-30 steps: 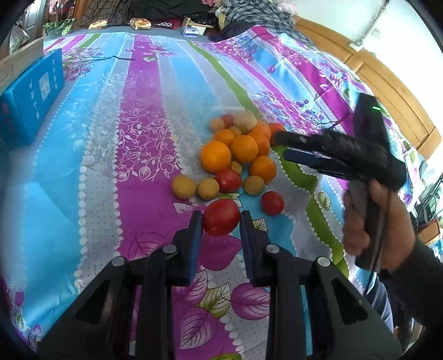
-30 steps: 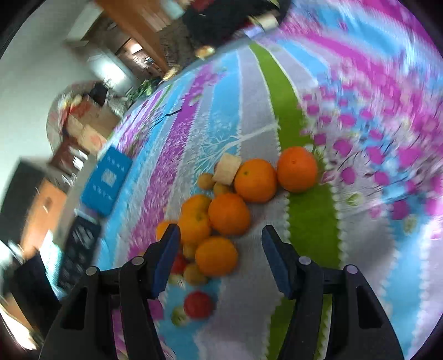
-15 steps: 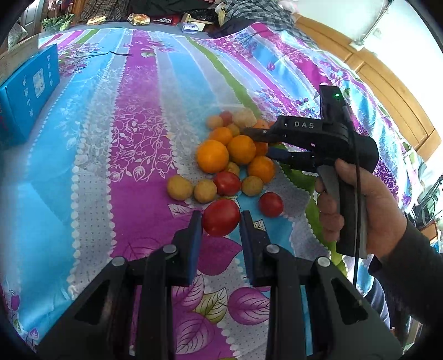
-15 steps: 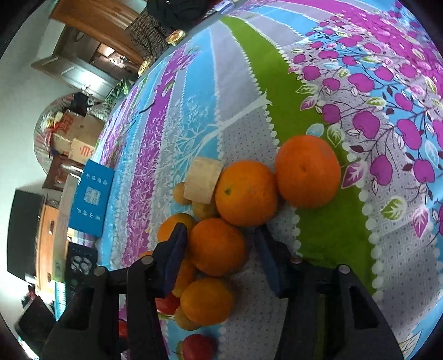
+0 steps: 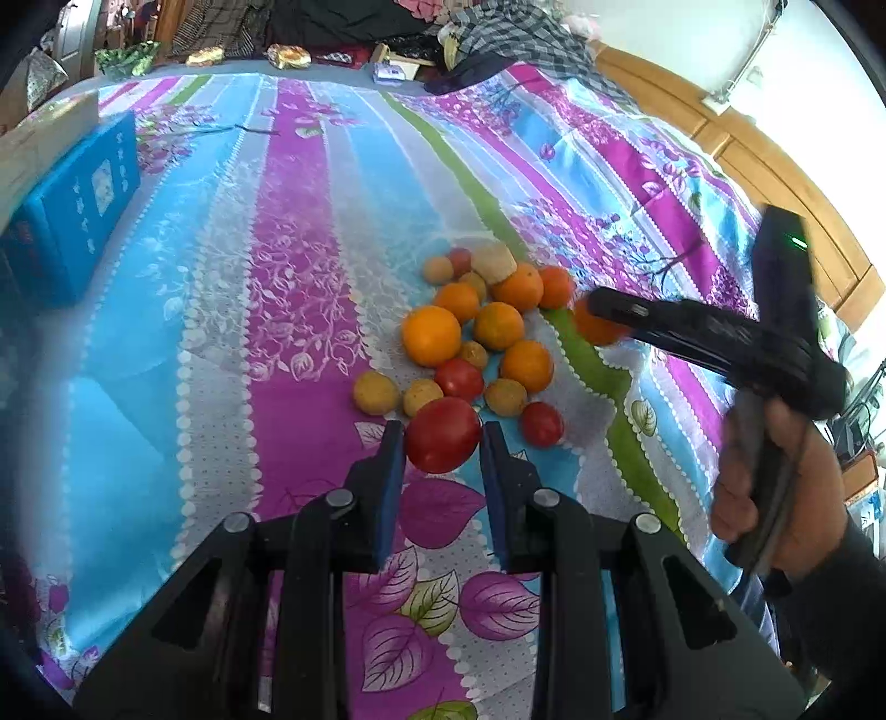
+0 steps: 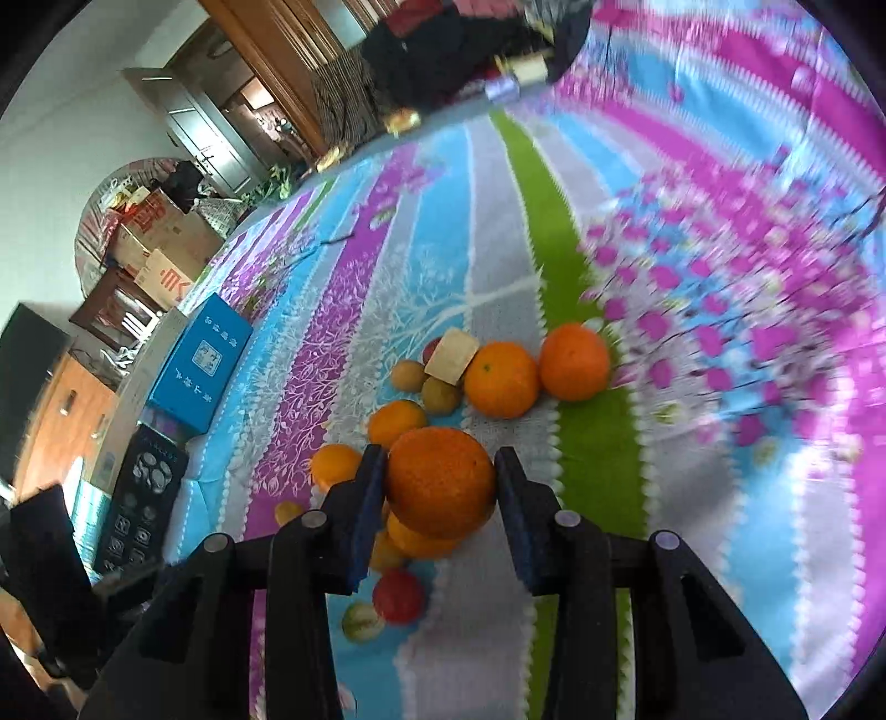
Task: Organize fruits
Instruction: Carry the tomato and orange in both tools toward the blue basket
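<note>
Gripping a big red tomato (image 5: pixel 443 435), the left gripper (image 5: pixel 440 459) has its jaws nearly shut, blue pads pressing on both sides of it, at the near edge of the fruit pile. Surface under the fruits is a striped flowery cloth (image 5: pixel 299 277) w/ purple, blue, grey and green bands; if it is a bed or a worktop, cannot tell.

The right gripper (image 6: pixel 440 487) has an orange (image 6: pixel 440 482) between its jaws, which are closing; both pads touch the sides of the orange. In the left wrist view this gripper comes in from the right side, held by the right hand (image 5: pixel 775 493), and the orange shows at its tip, just right of the pile, a bit blurred.

Rest of the pile lies approx. in the middle of the cloth: several oranges (image 5: pixel 431 335), small yellow-brown fruits (image 5: pixel 376 392), two smaller tomatoes (image 5: pixel 541 423) and a pale beige block (image 5: pixel 494 261) at the far end. Two oranges (image 6: pixel 575 361) sit side by side on the far right of the pile, touching the green band.

A blue box (image 5: pixel 72 210) lies well apart on the far left. Clothes and other items (image 5: pixel 487 33) are piled at the far edge.
</note>
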`<act>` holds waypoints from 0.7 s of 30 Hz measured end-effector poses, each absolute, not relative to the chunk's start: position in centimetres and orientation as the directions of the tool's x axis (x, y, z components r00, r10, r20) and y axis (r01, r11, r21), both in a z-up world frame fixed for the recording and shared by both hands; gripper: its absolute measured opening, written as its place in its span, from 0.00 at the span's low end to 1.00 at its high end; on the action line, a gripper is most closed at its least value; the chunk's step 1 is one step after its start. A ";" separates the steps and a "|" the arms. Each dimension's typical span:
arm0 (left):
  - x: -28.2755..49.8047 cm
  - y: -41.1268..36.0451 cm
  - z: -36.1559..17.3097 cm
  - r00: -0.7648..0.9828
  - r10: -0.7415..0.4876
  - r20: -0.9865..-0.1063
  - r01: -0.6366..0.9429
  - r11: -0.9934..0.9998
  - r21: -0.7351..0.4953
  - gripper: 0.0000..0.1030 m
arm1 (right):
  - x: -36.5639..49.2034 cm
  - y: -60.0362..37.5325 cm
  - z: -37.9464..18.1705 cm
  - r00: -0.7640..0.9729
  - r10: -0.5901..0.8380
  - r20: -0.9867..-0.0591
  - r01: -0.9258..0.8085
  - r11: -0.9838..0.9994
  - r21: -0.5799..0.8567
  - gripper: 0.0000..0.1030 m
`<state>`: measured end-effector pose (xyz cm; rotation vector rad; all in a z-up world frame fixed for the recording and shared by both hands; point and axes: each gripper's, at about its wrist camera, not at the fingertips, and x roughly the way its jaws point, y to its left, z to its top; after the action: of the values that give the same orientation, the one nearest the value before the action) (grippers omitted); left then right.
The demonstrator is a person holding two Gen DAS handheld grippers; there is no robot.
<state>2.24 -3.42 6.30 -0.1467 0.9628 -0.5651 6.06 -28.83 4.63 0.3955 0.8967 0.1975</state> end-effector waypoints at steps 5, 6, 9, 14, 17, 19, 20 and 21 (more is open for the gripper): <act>1.7 -2.9 8.5 0.499 -0.478 -0.723 0.375 0.871 -0.317 0.27 | 2.6 -27.9 8.4 0.686 0.179 -0.706 0.001 0.969 0.248 0.42; 1.6 -2.8 9.2 0.521 -0.467 -0.715 0.373 0.878 -0.301 0.27 | 2.1 -27.5 9.1 0.695 0.156 -0.702 0.001 0.976 0.218 0.42; 1.3 -2.0 11.4 0.578 -0.419 -0.700 0.352 0.902 -0.250 0.27 | 1.2 -26.0 10.9 0.714 0.108 -0.692 -0.016 0.990 0.138 0.42; 0.8 0.7 14.9 0.673 -0.346 -0.654 0.282 0.937 -0.205 0.27 | 0.4 -22.8 14.5 0.756 0.072 -0.650 -0.062 0.997 0.037 0.42; 0.5 2.6 16.6 0.709 -0.289 -0.643 0.227 0.957 -0.180 0.27 | 0.7 -20.8 16.5 0.770 0.081 -0.632 -0.088 0.996 0.019 0.42; 0.3 4.0 17.6 0.729 -0.253 -0.636 0.185 0.967 -0.173 0.27 | 1.0 -19.2 17.7 0.778 0.079 -0.623 -0.103 0.995 -0.003 0.42; 0.2 4.9 18.1 0.739 -0.237 -0.631 0.165 0.971 -0.172 0.27 | 1.1 -18.6 18.2 0.779 0.082 -0.621 -0.110 0.994 -0.007 0.42; 0.0 5.7 18.5 0.748 -0.217 -0.627 0.143 0.976 -0.167 0.27 | 1.1 -17.8 18.7 0.782 0.089 -0.617 -0.119 0.993 -0.009 0.42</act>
<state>0.04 5.65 18.53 -0.1108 0.6986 -0.1973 1.15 -17.82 18.73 -0.0481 0.6638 0.1123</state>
